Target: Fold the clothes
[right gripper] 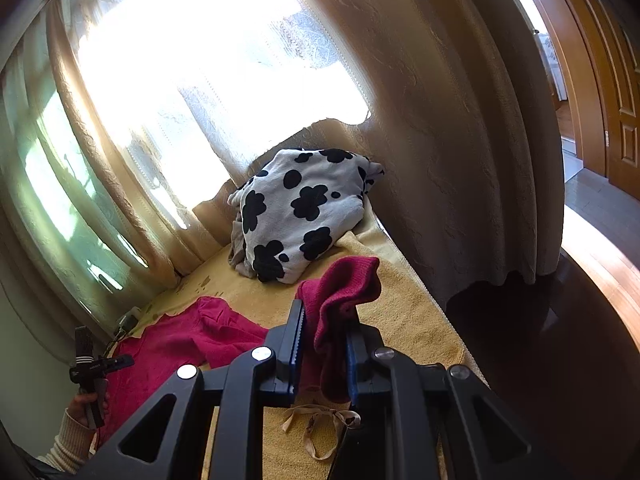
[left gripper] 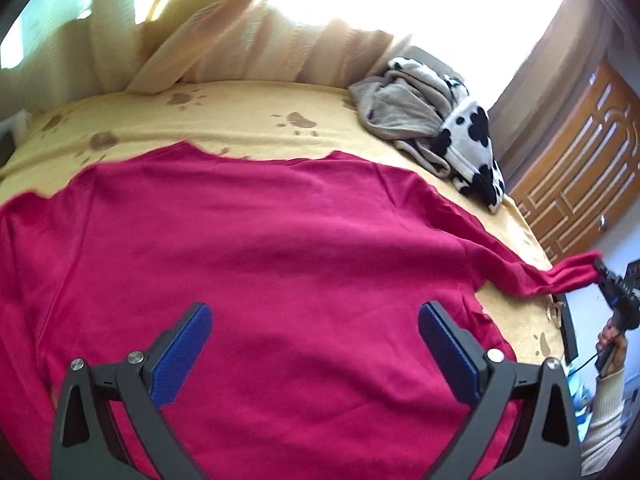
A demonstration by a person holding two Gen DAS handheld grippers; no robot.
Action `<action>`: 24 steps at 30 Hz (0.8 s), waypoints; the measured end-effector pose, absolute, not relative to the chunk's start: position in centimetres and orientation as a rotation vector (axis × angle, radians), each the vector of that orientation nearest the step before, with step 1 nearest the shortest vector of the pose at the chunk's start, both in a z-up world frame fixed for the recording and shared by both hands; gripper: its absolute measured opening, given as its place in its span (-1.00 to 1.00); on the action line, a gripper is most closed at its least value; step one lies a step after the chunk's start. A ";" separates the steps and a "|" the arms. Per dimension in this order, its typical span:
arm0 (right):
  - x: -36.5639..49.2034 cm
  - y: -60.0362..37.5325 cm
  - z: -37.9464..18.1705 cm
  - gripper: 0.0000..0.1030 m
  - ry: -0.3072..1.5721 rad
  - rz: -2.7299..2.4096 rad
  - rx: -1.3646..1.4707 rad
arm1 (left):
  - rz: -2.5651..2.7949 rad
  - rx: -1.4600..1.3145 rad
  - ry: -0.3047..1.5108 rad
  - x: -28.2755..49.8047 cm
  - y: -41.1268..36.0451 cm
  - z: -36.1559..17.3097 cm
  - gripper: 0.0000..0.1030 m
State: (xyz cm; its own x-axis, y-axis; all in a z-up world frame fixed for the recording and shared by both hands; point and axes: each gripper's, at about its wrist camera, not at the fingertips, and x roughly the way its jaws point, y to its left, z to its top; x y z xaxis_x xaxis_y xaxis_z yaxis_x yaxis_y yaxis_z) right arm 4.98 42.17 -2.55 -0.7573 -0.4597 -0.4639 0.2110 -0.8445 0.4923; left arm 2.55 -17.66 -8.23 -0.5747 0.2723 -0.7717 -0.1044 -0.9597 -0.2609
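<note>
Gripping the red sweater's cuff [right gripper: 340, 304], right gripper [right gripper: 322, 344] hides its spread body [left gripper: 260, 260].

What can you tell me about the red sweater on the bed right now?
The red sweater is a magenta-red knit, spread mostly flat with soft wrinkles over the yellow bed cover. Its sleeve is drawn out toward the bed's edge, and the ribbed cuff is pinched in the right gripper. The left gripper hangs open above the body. The cow-print garment lies apart from it.

Black linkages, blue-padded fingers [left gripper: 182, 356], cream ribbed sleeve [left gripper: 604, 420]
</note>
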 end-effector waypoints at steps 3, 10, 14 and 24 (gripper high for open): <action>5.4 41.8 -2.1 -0.63 -0.576 -2.568 0.818 | 2.525 -1.331 -0.110 -1.0 -12.4 -8.0 1.00; 6.8 42.0 -1.3 -0.63 -0.579 -2.562 0.764 | 2.429 -1.415 0.049 -9.6 -3.9 -9.0 1.00; 7.4 42.1 -0.6 -0.63 -0.590 -2.555 0.728 | 2.486 -1.499 0.234 -13.3 -1.5 -10.9 1.00; 7.8 41.0 0.0 -0.63 -0.557 -2.510 0.673 | 2.732 -1.398 0.487 -17.1 0.2 -11.2 1.00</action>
State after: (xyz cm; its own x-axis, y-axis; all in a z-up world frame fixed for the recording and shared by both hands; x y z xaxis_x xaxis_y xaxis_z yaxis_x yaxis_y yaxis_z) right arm 7.79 40.99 0.05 -0.7645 -0.5394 -0.3530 0.3393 -0.8023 0.4911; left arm -17.05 0.17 -11.19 -0.5944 -0.1106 -0.7965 -0.1712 -0.9504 0.2597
